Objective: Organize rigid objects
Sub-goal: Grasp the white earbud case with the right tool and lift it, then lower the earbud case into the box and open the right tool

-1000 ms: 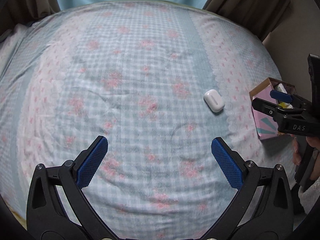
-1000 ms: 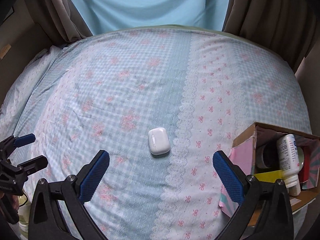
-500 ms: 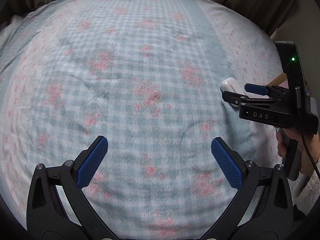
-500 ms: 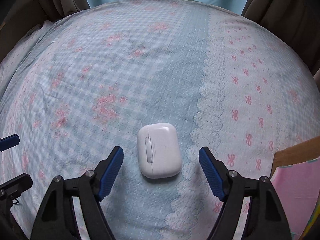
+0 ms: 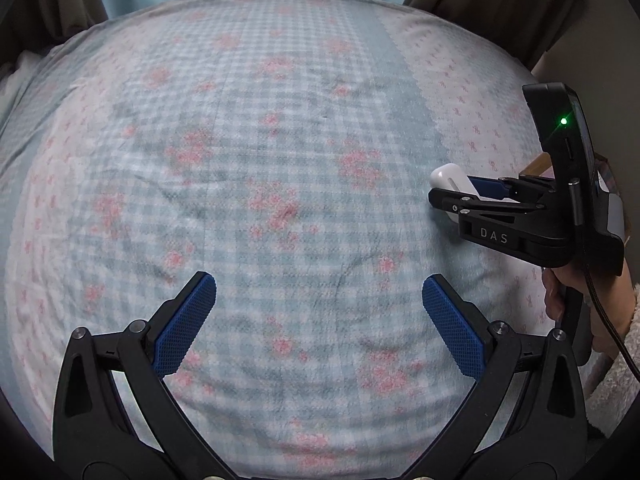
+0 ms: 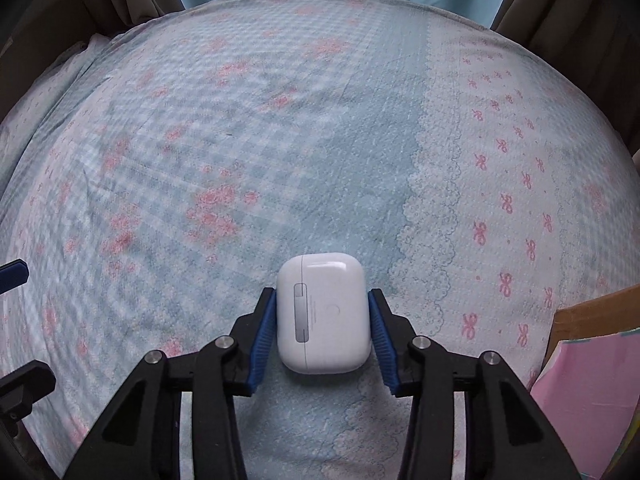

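Observation:
A white earbud case lies on the checked bedsheet, hinge side up. My right gripper is closing on it, and both blue pads press against its left and right sides. In the left wrist view the same case shows at the right between the right gripper's fingers, low on the sheet. My left gripper hovers open over bare sheet, well left of the case, with nothing between its fingers.
A cardboard box with a pink side stands at the bed's right edge, close to the case. A hand holds the right gripper's handle. Brown curtains and a light blue wall close off the far side.
The right gripper dropped onto the case and its wide-open jaws came together on it. The left gripper sank a little closer to the sheet, still open.

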The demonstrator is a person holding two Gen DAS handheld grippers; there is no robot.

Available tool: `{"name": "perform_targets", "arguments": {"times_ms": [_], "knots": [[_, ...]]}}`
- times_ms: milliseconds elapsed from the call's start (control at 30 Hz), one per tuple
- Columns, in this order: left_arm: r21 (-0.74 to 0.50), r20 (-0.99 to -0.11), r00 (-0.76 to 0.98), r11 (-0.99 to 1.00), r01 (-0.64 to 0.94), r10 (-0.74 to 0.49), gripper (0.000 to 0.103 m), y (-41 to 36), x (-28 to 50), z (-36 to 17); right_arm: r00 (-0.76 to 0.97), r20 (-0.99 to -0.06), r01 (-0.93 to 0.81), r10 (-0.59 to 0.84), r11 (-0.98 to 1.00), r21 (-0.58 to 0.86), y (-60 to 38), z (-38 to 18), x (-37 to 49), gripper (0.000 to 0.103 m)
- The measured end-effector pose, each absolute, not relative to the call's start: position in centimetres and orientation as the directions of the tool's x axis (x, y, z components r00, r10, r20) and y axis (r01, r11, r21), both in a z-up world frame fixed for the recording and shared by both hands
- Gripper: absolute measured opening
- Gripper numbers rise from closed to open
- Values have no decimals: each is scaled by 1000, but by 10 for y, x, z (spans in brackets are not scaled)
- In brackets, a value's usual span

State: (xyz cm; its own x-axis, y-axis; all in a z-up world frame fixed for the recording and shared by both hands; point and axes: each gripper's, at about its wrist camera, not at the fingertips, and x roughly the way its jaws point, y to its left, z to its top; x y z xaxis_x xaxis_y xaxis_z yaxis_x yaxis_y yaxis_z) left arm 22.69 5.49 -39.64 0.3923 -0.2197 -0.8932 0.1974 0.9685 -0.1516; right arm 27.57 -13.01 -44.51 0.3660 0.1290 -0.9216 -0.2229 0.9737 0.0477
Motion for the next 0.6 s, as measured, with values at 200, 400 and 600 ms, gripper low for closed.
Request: {"name": "perform_targets", "arguments": {"times_ms": [200, 400, 600], "knots": [[-132, -886, 411, 966, 222, -215, 102, 35, 219, -354, 410, -894, -197, 182, 974, 108, -150, -387, 258, 41], [-135, -875, 423, 957, 255, -236, 102, -1, 208, -299, 478, -853, -167, 209, 975, 145, -191, -309, 230, 41], [-163, -866, 419, 945, 282, -274, 102, -51, 189, -268, 530, -831, -84, 168, 986, 146, -262, -258, 197, 41]]}}
